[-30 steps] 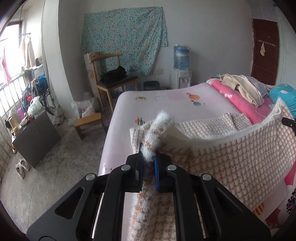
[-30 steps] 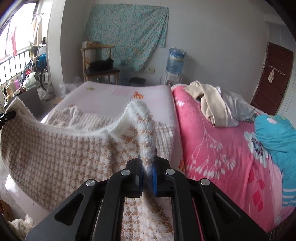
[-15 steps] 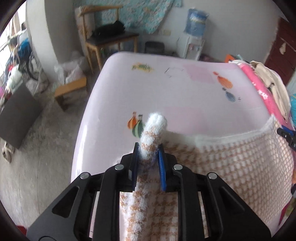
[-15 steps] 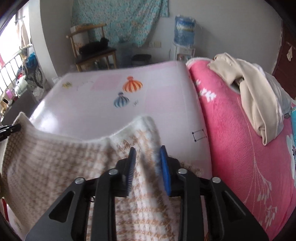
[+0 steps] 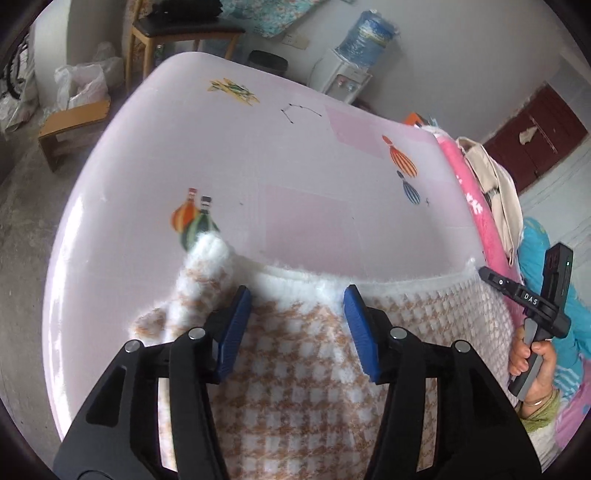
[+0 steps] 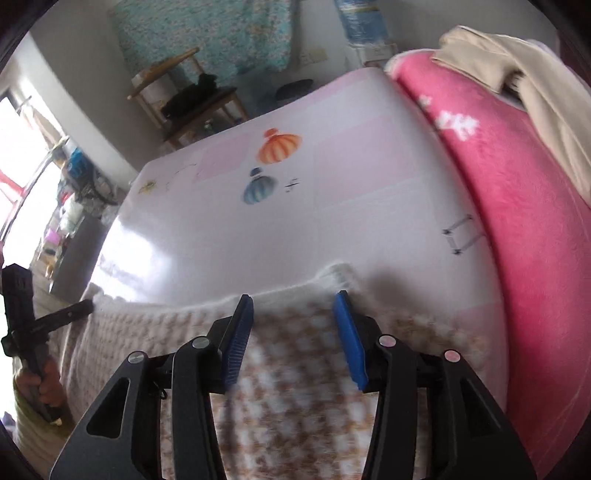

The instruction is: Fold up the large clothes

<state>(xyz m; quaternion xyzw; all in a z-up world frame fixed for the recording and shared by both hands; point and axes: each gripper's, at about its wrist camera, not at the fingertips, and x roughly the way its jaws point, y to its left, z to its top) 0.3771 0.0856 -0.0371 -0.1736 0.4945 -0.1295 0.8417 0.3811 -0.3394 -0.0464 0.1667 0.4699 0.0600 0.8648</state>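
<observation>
Lying flat on the pale mat (image 5: 295, 155), the checked garment (image 5: 295, 387) sits unheld.

1. We read "DAS" in white letters on the black arm of the right gripper (image 5: 526, 298), seen at the right edge of the left wrist view, above the person's hand (image 5: 532, 363).
2. We see two small round white marks on the same arm ahead of "DAS"; too small for us to read.
3. The water bottle (image 5: 365, 33) on the dispenser carries a blue label; we can't make out any words in either view.
4. The bed mat (image 5: 295, 166) shows printed balloons and line drawings only, no lettering we can read.
5. In the right wrist view the left gripper (image 6: 79, 308) shows no legible marking.
</observation>
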